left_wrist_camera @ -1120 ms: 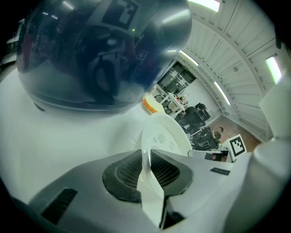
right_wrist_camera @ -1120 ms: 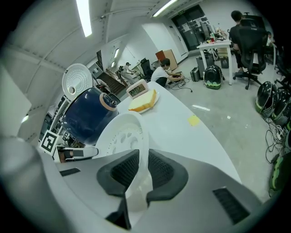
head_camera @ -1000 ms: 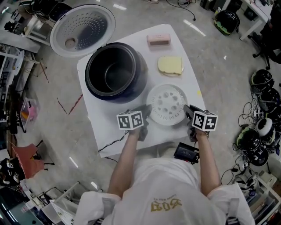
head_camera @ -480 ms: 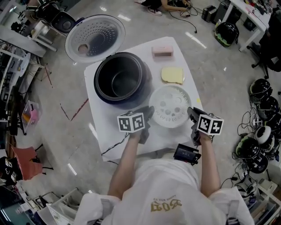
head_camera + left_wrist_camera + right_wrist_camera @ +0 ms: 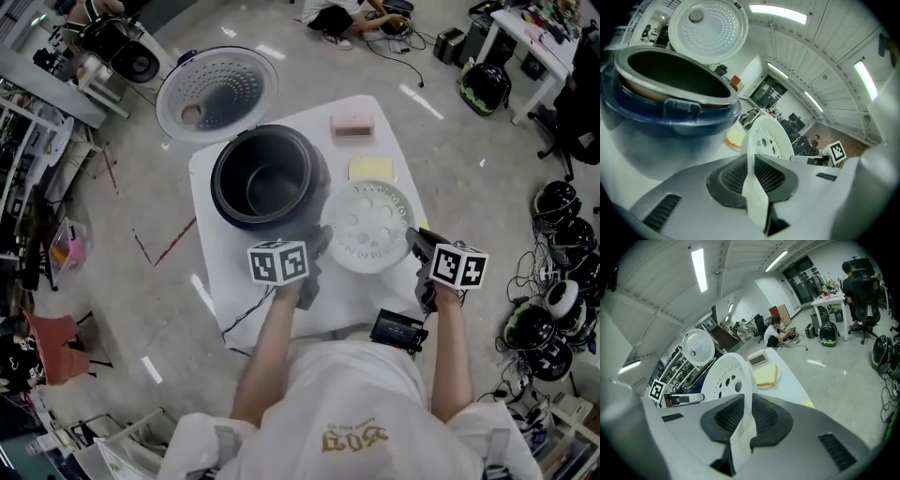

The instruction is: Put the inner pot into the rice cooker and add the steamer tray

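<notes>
The pot (image 5: 269, 183) already sits in the cooker (image 5: 317, 187) at the counter's (image 5: 356, 291) left side with the lid (image 5: 217, 94) thrown back, so the step in hand is the tray (image 5: 367, 225). It is over the counter's near right part, just beside the cooker, and gripped from both sides. The left gripper (image 5: 319, 246) has its jaws nipped narrow on the left rim, and the right gripper (image 5: 414, 242) likewise on the right rim (each pinches thin white plastic). Next, I judge, it goes across over the open pot, kept level, both sides lowered evenly until the rim seats.
</notes>
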The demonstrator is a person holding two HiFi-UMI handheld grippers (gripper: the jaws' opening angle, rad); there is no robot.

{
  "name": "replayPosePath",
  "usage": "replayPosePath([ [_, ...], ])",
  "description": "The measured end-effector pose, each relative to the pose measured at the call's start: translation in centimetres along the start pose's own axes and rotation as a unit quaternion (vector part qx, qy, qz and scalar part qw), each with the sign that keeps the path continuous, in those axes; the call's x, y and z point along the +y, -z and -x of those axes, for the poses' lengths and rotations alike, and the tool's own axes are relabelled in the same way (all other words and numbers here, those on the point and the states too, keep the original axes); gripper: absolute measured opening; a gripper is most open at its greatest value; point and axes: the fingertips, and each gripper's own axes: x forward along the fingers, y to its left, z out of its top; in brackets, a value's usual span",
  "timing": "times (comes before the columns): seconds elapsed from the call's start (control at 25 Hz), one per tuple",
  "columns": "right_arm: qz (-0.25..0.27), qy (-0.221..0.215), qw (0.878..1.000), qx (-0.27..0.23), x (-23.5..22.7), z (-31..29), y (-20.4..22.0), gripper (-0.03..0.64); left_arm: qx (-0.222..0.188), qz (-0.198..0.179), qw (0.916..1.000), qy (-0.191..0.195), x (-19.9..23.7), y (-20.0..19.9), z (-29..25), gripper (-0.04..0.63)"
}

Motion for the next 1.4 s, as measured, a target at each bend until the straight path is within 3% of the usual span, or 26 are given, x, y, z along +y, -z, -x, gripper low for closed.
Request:
replayPosePath([
  [0.44,0.045,-0.040,0.998,-0.011,3.5,1.3,-4.4,0.058,-0.048,-0.017,0.9985,0.017,-2.2,-4.7,2.8,0.055],
  [0.68,0.062,-0.098,0.993,-0.023,6.9,1.3,-7.4,0.058,-0.091,-0.011,0.9957,0.009,-2.4,-7.0,5.6,0.051],
  [1.04,0.111,-0.142,0.984,-0.008,13.5,-1.4,-9.6,0.057,-0.135,-0.004,0.9906,-0.018,0.2,-10.2,11.2,0.051],
  [1.4,0.137,-0.145,0.980,-0.011,18.8,-4.7,-10.8,0.057,-0.168,0.010,0.9857,-0.015,3.5,-12.7,14.8,0.050],
])
